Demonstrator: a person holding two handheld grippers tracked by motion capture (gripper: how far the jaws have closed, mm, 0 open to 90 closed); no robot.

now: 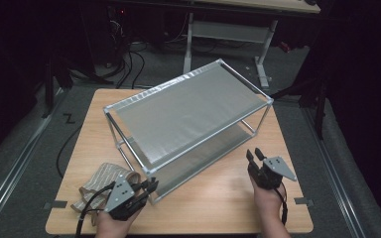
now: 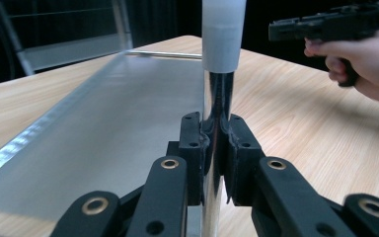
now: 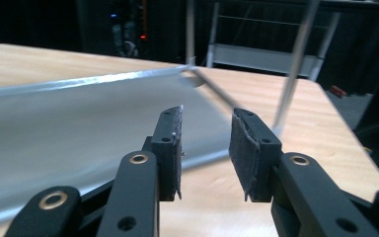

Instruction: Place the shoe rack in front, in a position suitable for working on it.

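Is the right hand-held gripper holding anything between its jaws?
No: in the right gripper view, the right hand-held gripper has its jaws apart with nothing between them.

The two-tier rack (image 1: pixel 188 111) took up most of the table (image 1: pixel 218 208), slanting from near left to far right. Bare tabletop lay along the near right edge; a folded cloth (image 1: pixel 99 183) blocked the near left corner.

Left gripper (image 1: pixel 151 187): black body, grey three-cornered top plate with small dark holes, black cable trailing from its rear. Its own view shows black linked arms with brass-ringed pivots and plain screw holes.

Right gripper (image 1: pixel 256 154): same build, grey plate, black cable along the wrist. Jaw pads (image 3: pixel 243 148) are dark, rough-textured, frayed at the edges. Both forearms are bare, no sleeves.
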